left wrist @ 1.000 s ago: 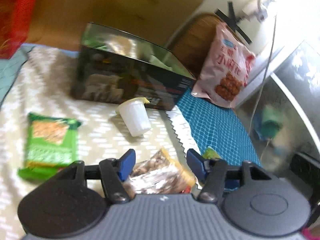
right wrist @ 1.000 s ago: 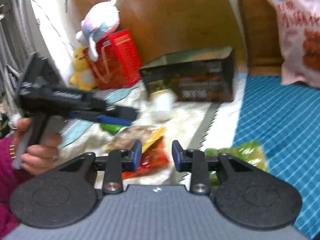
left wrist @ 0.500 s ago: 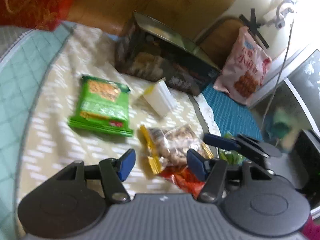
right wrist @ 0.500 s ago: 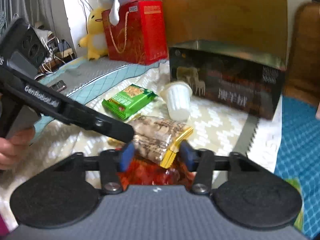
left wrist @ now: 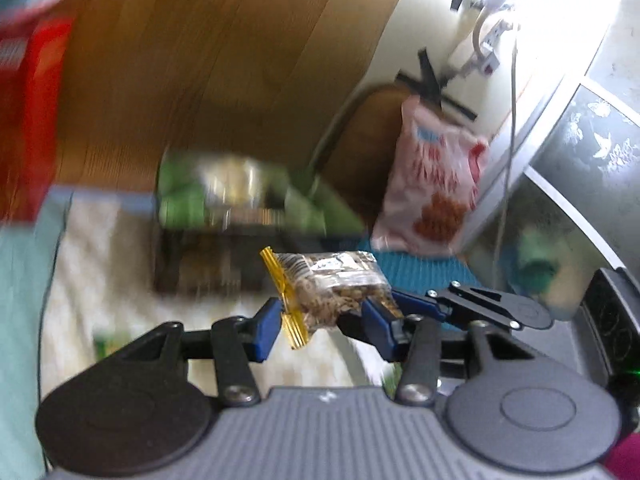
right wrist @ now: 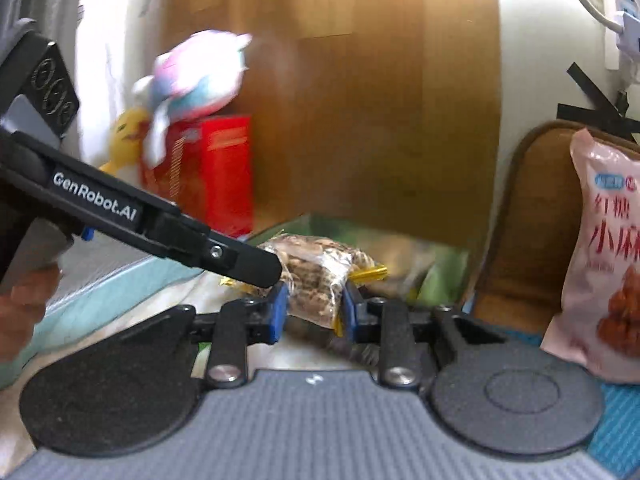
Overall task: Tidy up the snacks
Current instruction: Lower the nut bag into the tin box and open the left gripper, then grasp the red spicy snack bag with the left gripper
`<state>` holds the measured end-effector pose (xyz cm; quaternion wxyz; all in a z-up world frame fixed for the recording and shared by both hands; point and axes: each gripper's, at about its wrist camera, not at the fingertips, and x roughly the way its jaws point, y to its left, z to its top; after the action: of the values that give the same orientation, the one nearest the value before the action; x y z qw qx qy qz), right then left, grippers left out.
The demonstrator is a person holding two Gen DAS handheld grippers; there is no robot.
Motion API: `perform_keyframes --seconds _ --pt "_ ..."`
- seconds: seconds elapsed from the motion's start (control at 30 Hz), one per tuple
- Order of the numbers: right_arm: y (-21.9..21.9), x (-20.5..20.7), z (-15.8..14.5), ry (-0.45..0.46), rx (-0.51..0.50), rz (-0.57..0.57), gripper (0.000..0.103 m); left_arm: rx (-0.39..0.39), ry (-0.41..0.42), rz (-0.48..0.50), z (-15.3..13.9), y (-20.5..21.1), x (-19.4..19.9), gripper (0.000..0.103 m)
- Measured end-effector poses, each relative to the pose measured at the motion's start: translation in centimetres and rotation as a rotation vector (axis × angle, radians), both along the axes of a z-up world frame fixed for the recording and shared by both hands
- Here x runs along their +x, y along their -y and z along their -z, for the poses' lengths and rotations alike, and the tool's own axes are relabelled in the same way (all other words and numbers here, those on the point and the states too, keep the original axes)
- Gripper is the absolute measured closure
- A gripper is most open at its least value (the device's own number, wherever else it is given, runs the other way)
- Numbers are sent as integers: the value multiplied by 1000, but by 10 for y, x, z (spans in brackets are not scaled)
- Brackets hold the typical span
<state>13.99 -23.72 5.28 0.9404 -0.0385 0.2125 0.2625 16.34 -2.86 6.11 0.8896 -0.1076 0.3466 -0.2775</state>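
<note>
Both tongs are on the same clear nut packet [left wrist: 336, 288], lifted off the bed. Right tongs [right wrist: 312, 306] are clamped on its lower end, blue pads pressed into the film on both sides. Left tongs [left wrist: 320, 324] look closed around the packet too: one pad sits at the yellow crimped seal, the other at the packet's far side, though the right tongs crowd that side and contact there is hard to confirm.

Packet sits just ahead of both tongs. Beyond it is the dark open box [left wrist: 224, 240], heavily blurred, with green lining or contents inside. Pink snack bag [right wrist: 604, 260] leans well off to the right of the right tongs. Red gift bag [right wrist: 208, 176] with a plush toy [right wrist: 192, 76] on top stands far left of them.

Risks, judged from this:
- slick film plus loose contents; packet could slide out if either grip eases
- two grips pulling apart could tear the seal
- tongs are nearly touching, so fingers may clash or pinch each other
- strong blur suggests fast motion; packet could overshoot the box
- if one releases late, packet twists and drops short onto the bed
</note>
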Motion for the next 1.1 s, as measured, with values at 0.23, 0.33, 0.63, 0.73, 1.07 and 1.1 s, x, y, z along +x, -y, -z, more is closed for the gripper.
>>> perform_keyframes --seconds 0.23,0.33,0.63,0.73,1.07,1.1 --pt "-17 78 16 -26 -91 56 49 112 64 -94 -7 31 82 40" --pt "-7 63 17 14 -99 80 49 197 42 -149 5 38 101 40" --pt "104 -40 39 -120 45 205 49 56 69 -77 -9 -10 13 40" --pt "124 -66 56 -205 61 253 49 57 32 -19 6 -11 -20 40" --pt "66 -97 70 -290 170 130 88 -9 -70 -211 32 -88 -74 40" --pt "56 -98 66 -277 177 107 90 -10 -74 -241 32 -96 -77 41"
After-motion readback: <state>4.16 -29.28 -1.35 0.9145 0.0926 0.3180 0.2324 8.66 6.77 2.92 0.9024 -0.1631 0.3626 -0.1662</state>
